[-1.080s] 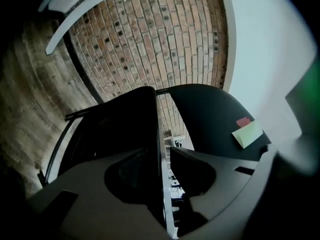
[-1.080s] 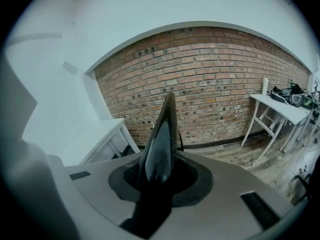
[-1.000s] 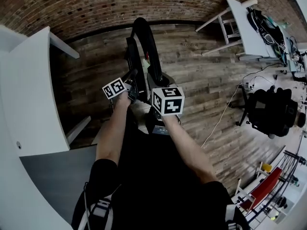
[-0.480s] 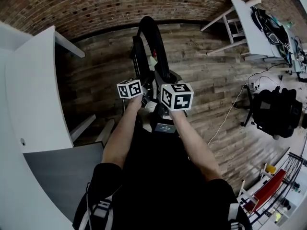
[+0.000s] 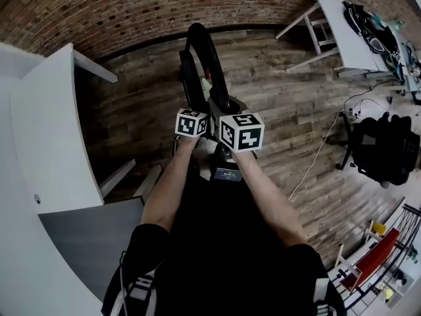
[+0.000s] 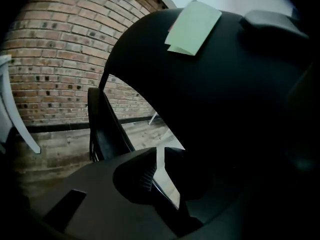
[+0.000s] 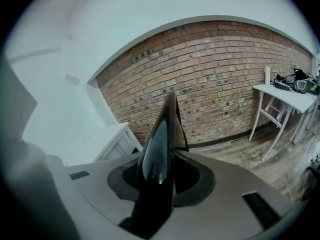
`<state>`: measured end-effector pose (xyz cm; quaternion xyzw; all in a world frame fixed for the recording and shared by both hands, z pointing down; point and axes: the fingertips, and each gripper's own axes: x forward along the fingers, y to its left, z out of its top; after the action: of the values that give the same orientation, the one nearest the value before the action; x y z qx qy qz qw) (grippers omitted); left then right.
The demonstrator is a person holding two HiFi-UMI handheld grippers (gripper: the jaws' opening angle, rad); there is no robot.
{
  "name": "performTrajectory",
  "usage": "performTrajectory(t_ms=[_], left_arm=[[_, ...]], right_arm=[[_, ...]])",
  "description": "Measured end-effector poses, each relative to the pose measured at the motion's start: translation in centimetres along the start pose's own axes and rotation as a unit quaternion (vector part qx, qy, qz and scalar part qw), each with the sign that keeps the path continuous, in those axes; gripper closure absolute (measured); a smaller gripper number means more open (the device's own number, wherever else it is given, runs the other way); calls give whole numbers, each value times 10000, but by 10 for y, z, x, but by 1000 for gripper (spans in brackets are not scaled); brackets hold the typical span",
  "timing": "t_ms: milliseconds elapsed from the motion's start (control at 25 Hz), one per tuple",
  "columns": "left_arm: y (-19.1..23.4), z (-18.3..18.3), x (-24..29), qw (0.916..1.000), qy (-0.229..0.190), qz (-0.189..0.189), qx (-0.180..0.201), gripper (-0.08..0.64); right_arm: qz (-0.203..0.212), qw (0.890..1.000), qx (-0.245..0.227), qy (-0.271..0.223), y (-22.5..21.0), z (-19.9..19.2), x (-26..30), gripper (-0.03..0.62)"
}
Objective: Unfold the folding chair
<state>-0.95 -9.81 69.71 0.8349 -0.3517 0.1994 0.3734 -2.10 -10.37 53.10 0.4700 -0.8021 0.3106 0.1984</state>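
A black folding chair (image 5: 200,51) stands on the wood floor in front of me, seen from above in the head view. The left gripper's marker cube (image 5: 192,122) and the right gripper's cube (image 5: 241,131) sit side by side at its near end. In the left gripper view the chair's dark panel (image 6: 225,84), with a pale green label (image 6: 192,28), fills the frame. My left gripper (image 6: 159,171) has just been closing and keeps a narrow gap through which the floor shows. My right gripper (image 7: 162,176) is shut on the chair's glossy black edge (image 7: 162,134), its jaws having just opened a little.
A white table (image 5: 46,130) stands close on the left and another white table (image 5: 342,31) at the back right. A black office chair (image 5: 385,147) and a floor cable (image 5: 309,163) lie to the right. The brick wall (image 5: 131,5) runs behind the chair.
The left gripper has moved right, rolled, and come up beside the right gripper at the chair. The right gripper has stayed where it was.
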Motion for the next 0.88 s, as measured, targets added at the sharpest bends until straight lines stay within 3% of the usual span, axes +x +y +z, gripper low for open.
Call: performTrajectory(t_ms=[160,320,440,640,760,880], left_arm=[[-8,-7,7,9967,334,176,719,499],[-12,-11,16,9934,568,257,968,499],[-19,-13,18,9874,606,299,1434,499],[-16,-8,23,9896,651,256,1261,499],[-5,-6,27,9812,939,347,1652,499],[0,-8,24,9751,951,495,1942,500]], right_arm=[[94,9999,67,-18,-9,1,-3,485],[170,9997,160,-32,-22,1,-5,483],[216,9995,223,-57,-34,2,-8,482],[204,9996,204,-63,-33,2,-10,482],[164,9997,169,-56,-23,1,-7,482],[146,9998,120,-49,-12,1,-2,482]])
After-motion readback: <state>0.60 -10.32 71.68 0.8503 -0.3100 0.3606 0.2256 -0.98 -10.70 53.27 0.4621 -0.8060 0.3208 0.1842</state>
